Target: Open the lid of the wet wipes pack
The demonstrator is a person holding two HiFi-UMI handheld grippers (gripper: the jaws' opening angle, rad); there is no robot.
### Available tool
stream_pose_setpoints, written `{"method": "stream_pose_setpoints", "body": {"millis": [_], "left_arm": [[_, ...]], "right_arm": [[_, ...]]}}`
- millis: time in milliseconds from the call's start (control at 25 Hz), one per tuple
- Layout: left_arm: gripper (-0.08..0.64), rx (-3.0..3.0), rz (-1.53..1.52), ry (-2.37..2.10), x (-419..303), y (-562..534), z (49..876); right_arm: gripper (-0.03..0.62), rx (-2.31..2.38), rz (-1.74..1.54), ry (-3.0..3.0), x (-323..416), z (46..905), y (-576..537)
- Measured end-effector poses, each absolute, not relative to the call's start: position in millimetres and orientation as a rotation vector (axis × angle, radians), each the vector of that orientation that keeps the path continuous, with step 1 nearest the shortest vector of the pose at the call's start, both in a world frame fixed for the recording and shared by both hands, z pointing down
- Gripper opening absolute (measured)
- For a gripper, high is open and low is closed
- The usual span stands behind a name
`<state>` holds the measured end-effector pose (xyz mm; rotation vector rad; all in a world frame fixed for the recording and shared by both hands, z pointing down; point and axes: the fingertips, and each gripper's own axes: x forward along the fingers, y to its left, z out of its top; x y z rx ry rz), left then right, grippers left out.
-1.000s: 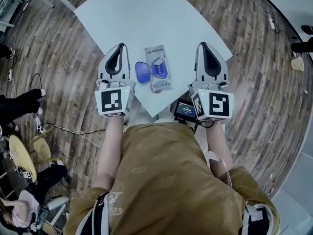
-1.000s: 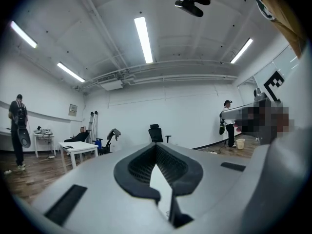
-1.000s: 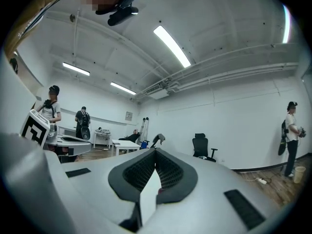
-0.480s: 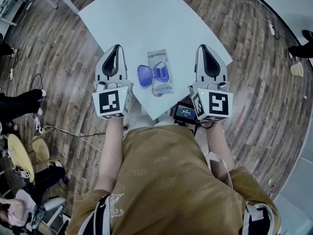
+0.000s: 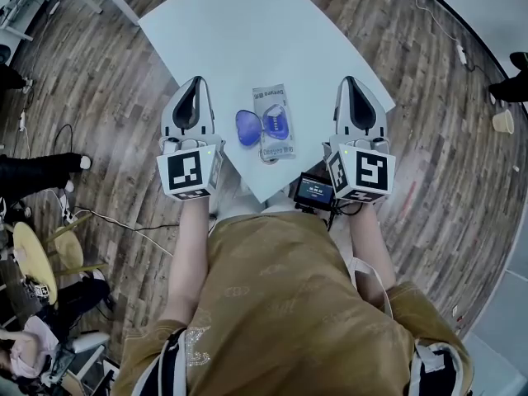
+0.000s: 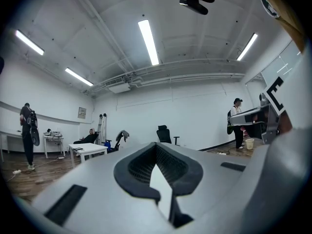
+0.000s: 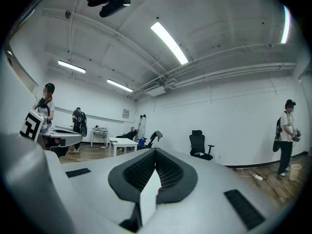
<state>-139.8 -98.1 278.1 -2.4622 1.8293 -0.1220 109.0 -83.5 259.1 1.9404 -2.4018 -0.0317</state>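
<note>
A white table (image 5: 231,31) stands on a wood floor (image 5: 99,97), and the wet wipes pack (image 5: 275,145) lies flat on it near the edge closest to the person, with its long side running away from them. Its blue lid (image 5: 247,128) is already flipped open and lies to the left of the pack, still joined to it along one side, with the blue opening showing on top of the pack. The left gripper (image 5: 198,81) is held to the left of the pack and the right gripper (image 5: 350,81) to its right; both are clear of the pack and the pack sits between them. In the left gripper view the left gripper's (image 6: 156,146) black pads (image 6: 139,167) come together at the tip with nothing caught between them, and beyond them are only the room, a ceiling light (image 6: 148,42) and an office chair (image 6: 164,134). The right gripper view shows the same thing: the right gripper's (image 7: 156,151) tips are pressed together and empty, facing a white wall with another office chair (image 7: 198,143) and a person (image 7: 286,135) standing at the far right. Neither gripper camera sees the pack. A small lit screen (image 5: 314,190) sits just beside the right gripper's marker cube (image 5: 363,173), over the table's near corner
</note>
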Motion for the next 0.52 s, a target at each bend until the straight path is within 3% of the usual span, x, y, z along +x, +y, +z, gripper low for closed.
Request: {"method": "stream_pose_setpoints", "body": {"millis": [520], "left_arm": [[0.000,-2.481,-0.095,1.826,-139.8,-102.9,277.5]], "right_arm": [[0.008,1.930,-0.027,-2.391,108.7,262.9,-86.7]]}}
